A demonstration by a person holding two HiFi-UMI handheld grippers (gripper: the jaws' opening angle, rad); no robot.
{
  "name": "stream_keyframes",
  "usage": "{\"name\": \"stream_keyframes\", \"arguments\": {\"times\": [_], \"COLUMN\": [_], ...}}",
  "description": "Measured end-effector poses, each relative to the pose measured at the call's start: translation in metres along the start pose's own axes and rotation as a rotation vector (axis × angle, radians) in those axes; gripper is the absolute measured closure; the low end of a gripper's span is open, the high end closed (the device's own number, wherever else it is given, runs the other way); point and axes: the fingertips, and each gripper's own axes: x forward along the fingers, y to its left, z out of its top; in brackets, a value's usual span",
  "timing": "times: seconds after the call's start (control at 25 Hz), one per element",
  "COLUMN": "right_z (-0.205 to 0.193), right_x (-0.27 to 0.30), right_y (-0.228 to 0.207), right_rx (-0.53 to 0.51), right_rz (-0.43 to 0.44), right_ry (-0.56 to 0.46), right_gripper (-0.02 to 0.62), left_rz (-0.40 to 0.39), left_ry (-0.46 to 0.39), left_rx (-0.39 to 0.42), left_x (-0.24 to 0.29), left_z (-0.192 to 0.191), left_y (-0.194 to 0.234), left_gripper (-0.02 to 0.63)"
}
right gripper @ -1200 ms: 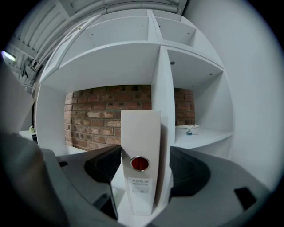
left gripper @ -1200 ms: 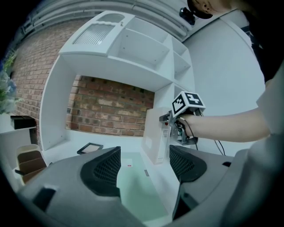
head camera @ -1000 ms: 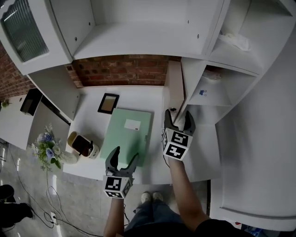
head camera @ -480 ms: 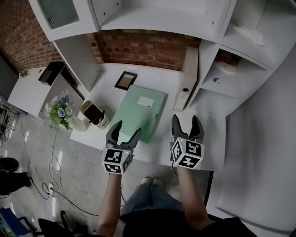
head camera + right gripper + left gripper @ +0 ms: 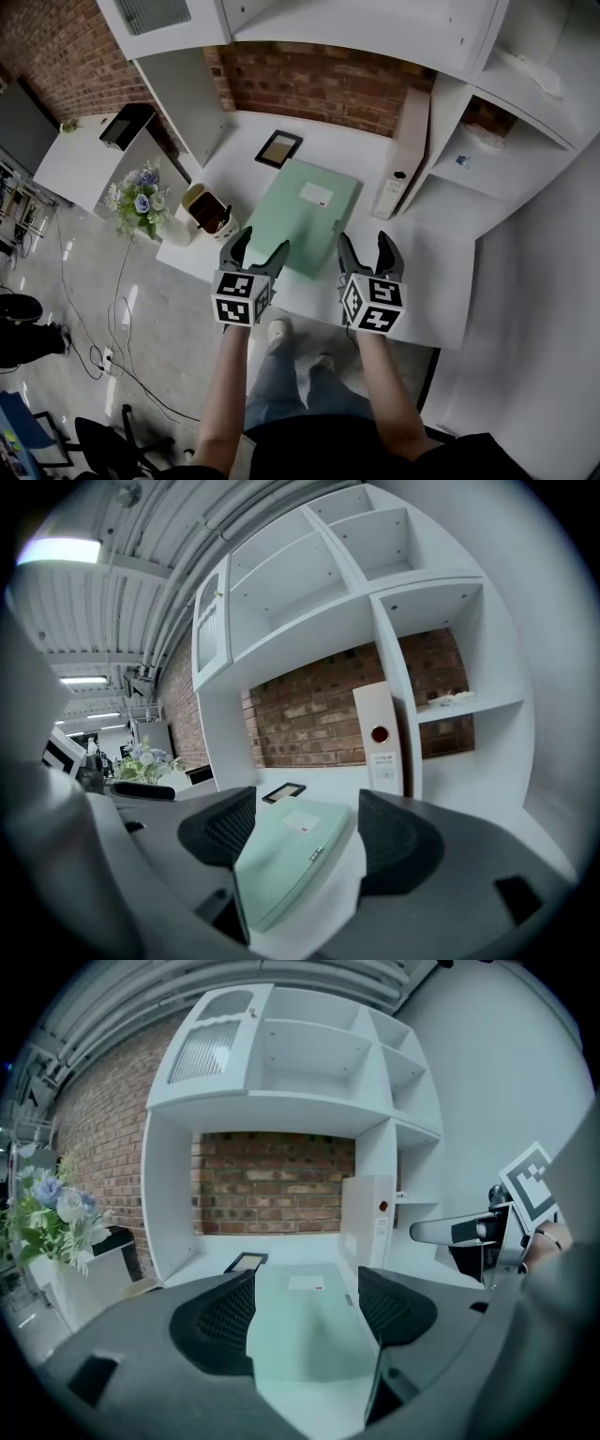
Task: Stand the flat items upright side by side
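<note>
On white desk [image 5: 431,281]: pulled right gripper [image 5: 365,246] back from upright white binder [image 5: 405,155], level with left gripper [image 5: 259,246] (both gaping, empty). Leaves green folder [image 5: 305,230] flat, likely next.

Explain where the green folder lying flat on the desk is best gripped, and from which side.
Probably the near short edge of the green folder, approached low from the person's side. It lies flat on the desk, so only its thin edges offer a bite, and that near edge faces the open left tool and right tool.
</note>
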Motion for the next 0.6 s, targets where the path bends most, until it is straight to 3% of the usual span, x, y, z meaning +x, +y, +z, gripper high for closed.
{"name": "stream_keyframes", "arguments": {"times": [0.28,0.6], "right_z": [-0.019,-0.046], "right_x": [0.041,0.096], "right_y": [0.018,0.017], "right_rx": [0.007,0.07], "right_rz": [0.008,-0.067], "right_ry": [0.065,0.175], "right_gripper": [0.275,0.264], "left_rz": [-0.046,-0.165], "left_ry": [0.094,0.292], "left_rx": [0.001,-0.021], "left_x": [0.04,0.108], "left_z": [-0.011,-0.033], "left_y": [0.024,0.057], "left_gripper": [0.272,0.272]}}
